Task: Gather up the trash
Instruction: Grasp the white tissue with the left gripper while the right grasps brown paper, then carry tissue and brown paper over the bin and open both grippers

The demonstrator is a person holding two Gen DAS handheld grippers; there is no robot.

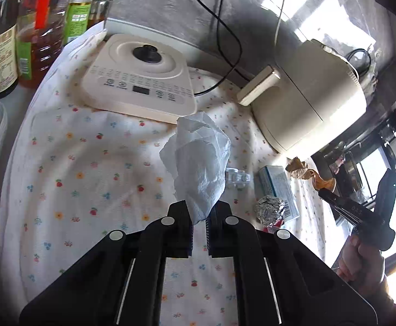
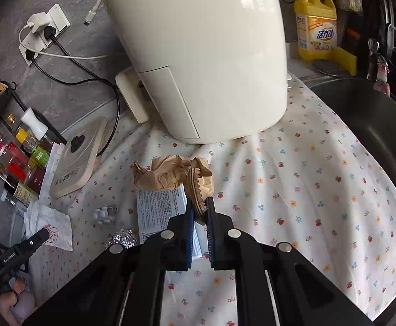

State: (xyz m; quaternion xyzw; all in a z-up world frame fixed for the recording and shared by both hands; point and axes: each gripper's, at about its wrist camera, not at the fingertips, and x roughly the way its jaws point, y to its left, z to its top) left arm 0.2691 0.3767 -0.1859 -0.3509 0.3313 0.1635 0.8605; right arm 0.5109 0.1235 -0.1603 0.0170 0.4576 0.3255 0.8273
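Here, two pieces of trash are being held at once, one in each gripper. The left gripper [image 1: 199,214] is being kept nearly closed on a crumpled white tissue [image 1: 198,163], which is being pinched at its lower end between the jaws and is standing up above the floral cloth [image 1: 89,168]. The right gripper [image 2: 199,212] is being kept closed to a narrow gap on a crumpled brown paper [image 2: 170,175]; a serrated strip of it is being clamped between the jaws, while the bulk is bunching out on the far side, over the far end of a printed box [image 2: 160,206].

In the left wrist view, the brown paper [image 1: 306,172] is being seen at the right, hanging from the tip of the right gripper [image 1: 325,188]. On the cloth more things are lying: a foil ball [image 1: 269,207] touching the near side of the box [image 1: 276,187], and a small white plastic piece [image 1: 237,178] just left of the box. At the far left an induction cooker [image 1: 141,81] is resting on the cloth, and at the far right an air fryer [image 1: 309,95]. Bottles [image 1: 37,35] are being seen at the far left, beyond the cloth. In the right wrist view, a sink [image 2: 366,125] is lying at the right edge of the cloth, with a yellow detergent bottle [image 2: 316,24] beyond it.
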